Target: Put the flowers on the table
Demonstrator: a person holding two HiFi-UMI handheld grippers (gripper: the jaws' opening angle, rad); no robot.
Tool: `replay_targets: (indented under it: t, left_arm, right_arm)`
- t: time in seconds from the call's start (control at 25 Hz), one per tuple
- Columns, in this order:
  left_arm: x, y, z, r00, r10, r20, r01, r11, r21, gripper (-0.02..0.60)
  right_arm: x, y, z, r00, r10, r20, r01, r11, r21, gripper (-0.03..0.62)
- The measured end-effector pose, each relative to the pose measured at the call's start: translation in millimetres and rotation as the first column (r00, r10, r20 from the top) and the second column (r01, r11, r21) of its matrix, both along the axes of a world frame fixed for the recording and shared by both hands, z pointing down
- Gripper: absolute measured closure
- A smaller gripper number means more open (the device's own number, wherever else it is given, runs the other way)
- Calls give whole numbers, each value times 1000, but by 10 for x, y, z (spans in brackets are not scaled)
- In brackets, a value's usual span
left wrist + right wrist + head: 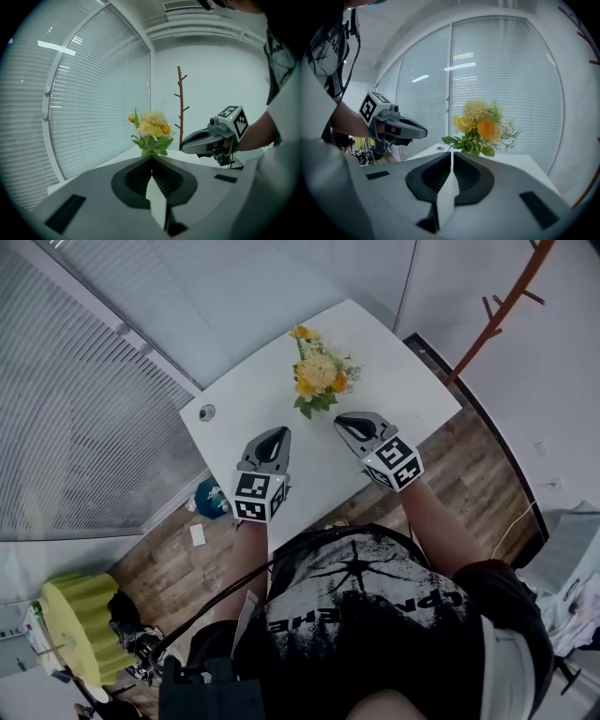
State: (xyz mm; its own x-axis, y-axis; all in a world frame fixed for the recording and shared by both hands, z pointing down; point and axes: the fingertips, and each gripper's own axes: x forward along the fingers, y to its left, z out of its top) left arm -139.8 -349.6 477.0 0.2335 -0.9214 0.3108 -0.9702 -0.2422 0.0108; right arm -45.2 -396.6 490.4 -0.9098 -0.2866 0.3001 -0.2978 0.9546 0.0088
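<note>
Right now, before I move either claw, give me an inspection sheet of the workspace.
Surface: white table with rounded corners, no spills seen.
Job's things: bunch of yellow and orange flowers with green leaves, upright on the table, beyond both claws, touched by neither.
Clutter: small round grey fitting near the table's left edge.
Grippers: left claw shut, empty; right claw shut, empty; both over the table's near side.
Cables: black cable hanging at the person's front, off the table.
Surroundings: white blinds, orange-brown coat stand, wooden floor.
</note>
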Motion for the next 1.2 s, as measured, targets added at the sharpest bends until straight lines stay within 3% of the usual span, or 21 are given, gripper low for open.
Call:
replay_targets:
  t: [1.2]
  left_arm:
    - [40, 60, 66, 999, 31, 13, -31, 999, -25, 569]
  right_arm:
    - [-16, -38, 50, 999, 21, -26, -21, 1000, 7, 566]
